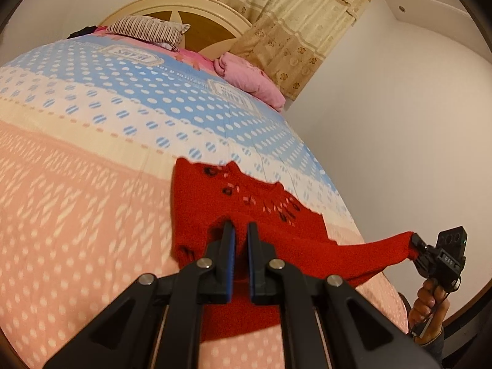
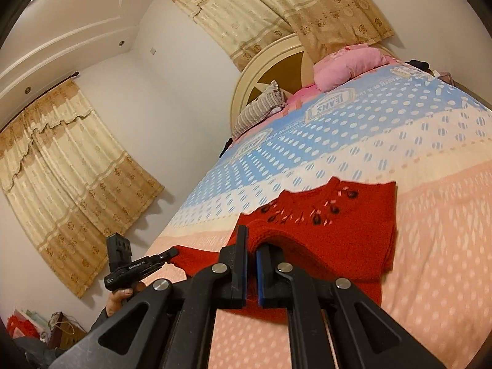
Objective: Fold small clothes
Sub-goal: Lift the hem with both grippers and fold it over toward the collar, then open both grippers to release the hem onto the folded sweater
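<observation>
A small red knitted sweater [image 1: 255, 215] with dark and pink pattern marks lies on the bed; it also shows in the right wrist view [image 2: 347, 224]. My left gripper [image 1: 241, 230] is shut on the sweater's near hem, fingers pinching a fold. In the left wrist view my right gripper [image 1: 413, 246] holds the sweater's edge stretched out to the right. In the right wrist view my right gripper [image 2: 252, 246] is shut on red fabric, and my left gripper [image 2: 172, 252] pinches the sweater's edge at the left.
The bed [image 1: 77, 184] has a pink, white and blue dotted cover. A striped pillow [image 1: 147, 29], a pink quilt [image 1: 249, 77] and the headboard [image 1: 190, 9] are at the far end. Curtains [image 2: 70, 166] and white walls surround it. Clutter [image 2: 37, 326] sits on the floor.
</observation>
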A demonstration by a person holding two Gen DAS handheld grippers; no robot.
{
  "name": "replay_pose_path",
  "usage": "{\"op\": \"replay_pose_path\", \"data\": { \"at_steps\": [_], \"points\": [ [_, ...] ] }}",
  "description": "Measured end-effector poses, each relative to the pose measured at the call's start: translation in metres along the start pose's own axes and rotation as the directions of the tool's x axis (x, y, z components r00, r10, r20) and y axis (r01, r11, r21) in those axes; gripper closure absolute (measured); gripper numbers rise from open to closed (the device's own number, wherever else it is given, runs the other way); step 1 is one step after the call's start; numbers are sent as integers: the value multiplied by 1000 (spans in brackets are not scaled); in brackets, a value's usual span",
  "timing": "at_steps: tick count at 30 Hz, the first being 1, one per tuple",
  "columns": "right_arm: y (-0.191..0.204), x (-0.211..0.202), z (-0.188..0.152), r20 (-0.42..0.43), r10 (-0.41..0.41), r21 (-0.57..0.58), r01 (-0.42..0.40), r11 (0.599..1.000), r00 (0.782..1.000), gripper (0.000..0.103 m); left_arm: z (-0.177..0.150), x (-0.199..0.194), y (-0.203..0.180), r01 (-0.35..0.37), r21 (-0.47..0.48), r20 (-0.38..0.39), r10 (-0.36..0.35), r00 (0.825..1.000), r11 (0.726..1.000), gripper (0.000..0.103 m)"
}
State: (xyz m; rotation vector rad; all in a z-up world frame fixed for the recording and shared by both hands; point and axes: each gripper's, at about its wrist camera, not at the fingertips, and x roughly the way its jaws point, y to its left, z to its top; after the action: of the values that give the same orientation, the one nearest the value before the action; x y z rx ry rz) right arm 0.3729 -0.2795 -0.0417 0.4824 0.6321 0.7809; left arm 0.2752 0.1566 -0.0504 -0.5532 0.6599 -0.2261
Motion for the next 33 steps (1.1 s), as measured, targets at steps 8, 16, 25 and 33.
{"op": "replay_pose_path", "data": {
  "at_steps": [8, 16, 25, 33],
  "points": [
    [-41, 35, 17, -21, -45, 58, 46, 997, 999, 99, 25, 44, -2, -45, 22, -26, 46, 999, 999, 96],
    [-85, 66, 32, -40, -104, 120, 108, 987, 994, 99, 53, 83, 2, -93, 56, -38, 95, 995, 994, 96],
    [-132, 121, 42, -91, -199, 147, 211, 966, 976, 99, 57, 143, 14, -183, 114, -83, 193, 978, 976, 96],
    [-165, 156, 40, -155, -307, 148, 330, 933, 939, 98, 54, 164, 23, -301, 133, -64, 311, 948, 944, 86]
  ]
}}
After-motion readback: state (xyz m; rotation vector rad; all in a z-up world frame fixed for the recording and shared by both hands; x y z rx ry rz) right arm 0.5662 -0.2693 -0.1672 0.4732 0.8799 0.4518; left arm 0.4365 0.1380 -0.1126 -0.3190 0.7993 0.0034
